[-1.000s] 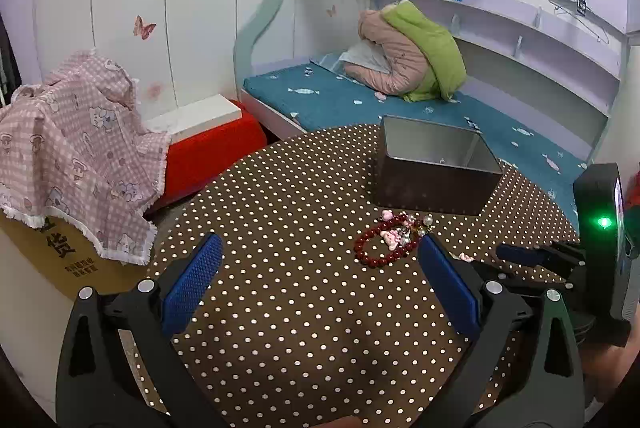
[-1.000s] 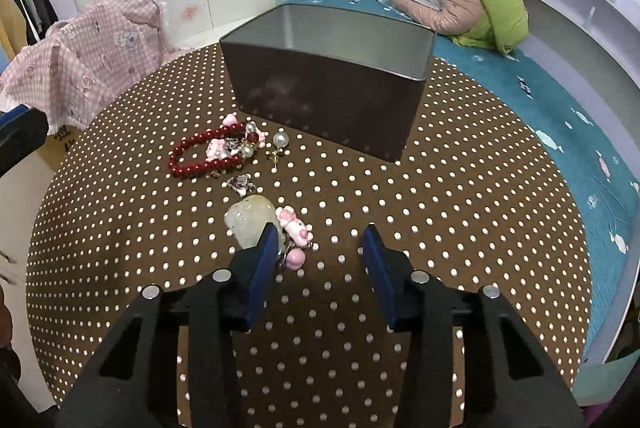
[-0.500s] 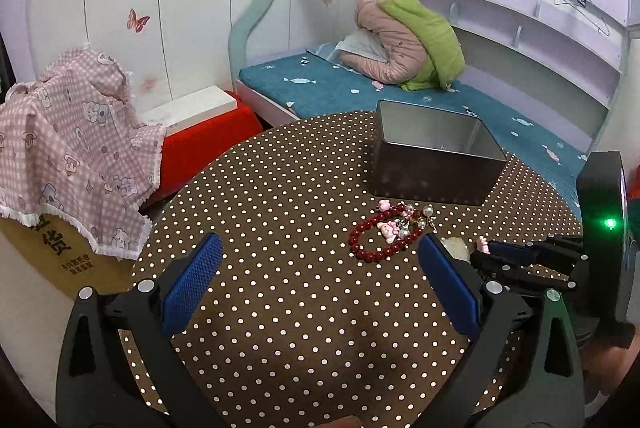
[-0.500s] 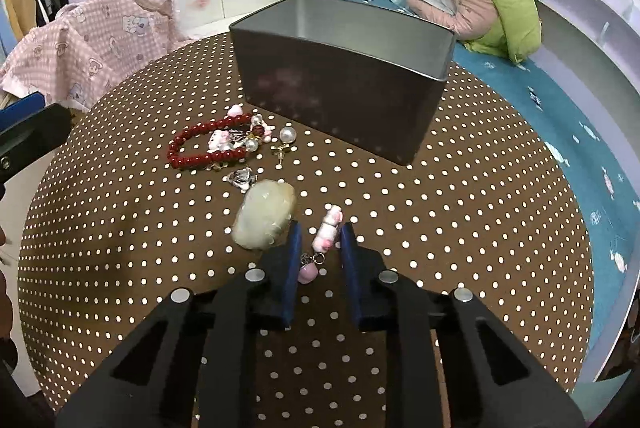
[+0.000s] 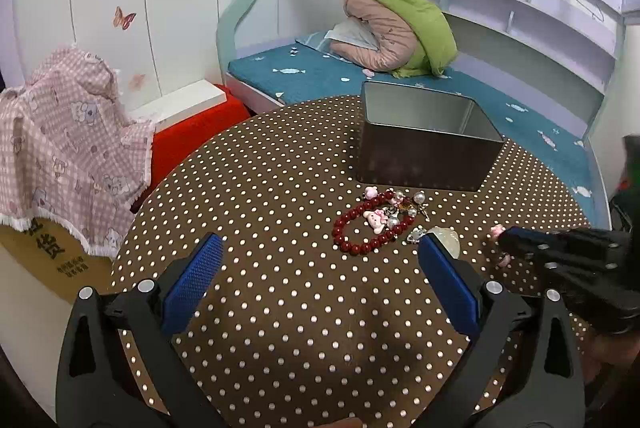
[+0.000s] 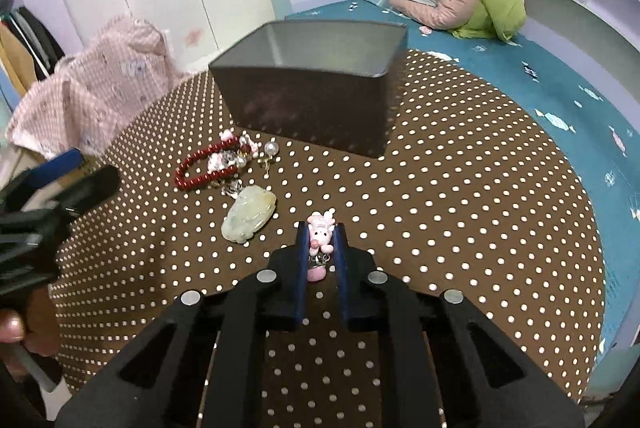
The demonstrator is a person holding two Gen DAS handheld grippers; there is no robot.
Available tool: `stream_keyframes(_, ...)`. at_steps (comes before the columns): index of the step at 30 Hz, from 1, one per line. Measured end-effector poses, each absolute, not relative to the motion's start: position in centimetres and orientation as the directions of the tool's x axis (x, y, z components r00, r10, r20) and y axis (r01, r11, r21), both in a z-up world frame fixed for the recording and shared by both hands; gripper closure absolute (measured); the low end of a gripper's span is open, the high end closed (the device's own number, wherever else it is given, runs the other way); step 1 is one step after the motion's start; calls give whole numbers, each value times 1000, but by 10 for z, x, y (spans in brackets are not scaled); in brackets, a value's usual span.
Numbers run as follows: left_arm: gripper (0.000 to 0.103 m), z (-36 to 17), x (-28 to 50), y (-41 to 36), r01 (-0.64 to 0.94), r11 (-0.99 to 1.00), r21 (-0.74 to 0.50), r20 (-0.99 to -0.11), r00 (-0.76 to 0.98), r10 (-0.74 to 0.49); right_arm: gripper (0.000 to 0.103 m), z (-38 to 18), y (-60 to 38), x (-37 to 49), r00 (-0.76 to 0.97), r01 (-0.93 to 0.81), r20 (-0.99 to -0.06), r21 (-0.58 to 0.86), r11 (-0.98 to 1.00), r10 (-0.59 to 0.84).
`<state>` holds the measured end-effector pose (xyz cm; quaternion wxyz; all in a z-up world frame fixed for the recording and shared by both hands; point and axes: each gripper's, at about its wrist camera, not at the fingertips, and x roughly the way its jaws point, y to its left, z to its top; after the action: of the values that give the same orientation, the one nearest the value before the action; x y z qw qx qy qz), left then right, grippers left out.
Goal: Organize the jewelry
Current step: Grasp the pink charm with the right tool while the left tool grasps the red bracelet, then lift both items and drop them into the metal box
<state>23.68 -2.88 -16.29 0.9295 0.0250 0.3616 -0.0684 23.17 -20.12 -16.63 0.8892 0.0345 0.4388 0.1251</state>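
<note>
Right gripper (image 6: 321, 242) just closed, pinching the pink bunny charm (image 6: 320, 234) near the table's (image 6: 460, 188) middle, just off the jade pendant (image 6: 250, 214). Left gripper (image 5: 320, 264) is wide open, holding nothing.

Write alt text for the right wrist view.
The right gripper has just closed its jaws on a pink bunny charm above a brown polka-dot table. Beyond lie a pale jade pendant, a red bead bracelet and an open metal tin.
</note>
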Motion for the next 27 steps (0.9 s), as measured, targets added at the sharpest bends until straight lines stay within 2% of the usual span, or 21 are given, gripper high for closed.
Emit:
stream_keyframes(7,5,-196,271,-44,202,975,90,-723,687,-76,92,-158,-201,225,592,-185,-761,190,964,264)
stream_keyframes(12,6,-200,283,-31,166,986,30,-736,670,-90,92,-158,-205,221,594,-179,-761,191,965,261)
stream_keyframes(18,6,-209,304,-25,124,991,42,-775,630,-46,92,-157,-205,220,594,-185,-759,194,964,266)
stream_keyframes(20,19,-214,314,-26,142,990,17,-800,595,-71,92,-156,-204,220,596,-184,-757,195,963,267)
stream_keyframes(22,44,-212,316,-28,155,988,14,-795,601,-83,92,-153,-204,220,599,-183,-754,198,963,269)
stream_keyframes(23,51,-212,316,-30,174,985,8,-795,598,-99,92,-152,-205,220,602,-183,-751,198,963,269)
stream_keyframes(25,94,-209,315,-33,208,978,1,-799,588,-125,92,-147,-206,219,612,-184,-743,199,963,270)
stream_keyframes(27,96,-207,316,-32,228,973,-48,-805,568,-172,92,-141,-207,218,621,-184,-736,198,963,270)
